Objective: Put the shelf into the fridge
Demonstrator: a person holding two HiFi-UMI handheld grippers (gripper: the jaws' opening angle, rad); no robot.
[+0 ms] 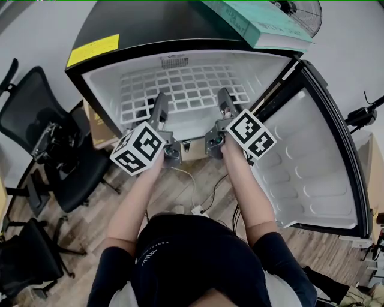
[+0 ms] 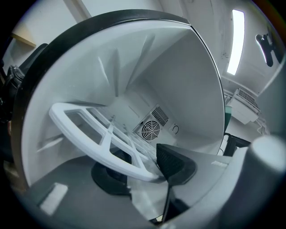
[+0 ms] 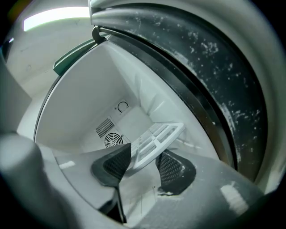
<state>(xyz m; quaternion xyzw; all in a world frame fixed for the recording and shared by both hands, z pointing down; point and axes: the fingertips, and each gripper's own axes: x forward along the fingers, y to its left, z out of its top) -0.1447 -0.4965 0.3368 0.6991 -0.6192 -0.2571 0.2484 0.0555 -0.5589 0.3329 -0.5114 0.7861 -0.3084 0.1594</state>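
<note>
Fridge (image 1: 99, 81) mouth open, door (image 1: 312, 156) wide to right. Shelf (image 1: 186, 84) spans cavity wall to wall. Left gripper (image 1: 161, 99) and right gripper (image 1: 225, 95) clamp its front edge, side walls near. Office chair (image 1: 30, 114) crowds left.

The box (image 1: 264, 24) on the fridge (image 1: 156, 24) runs off frame at 12 o'clock, fan (image 1: 303, 15) too at 1, and the shelf (image 2: 96, 134) half-covers 1 pad (image 2: 108, 181) on the left gripper (image 2: 143, 166).

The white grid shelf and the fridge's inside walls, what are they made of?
The white grid shelf looks like moulded plastic: thick, matte, rounded bars. The fridge's white inner walls also seem plastic, smooth with a soft sheen and moulded ribs.
</note>
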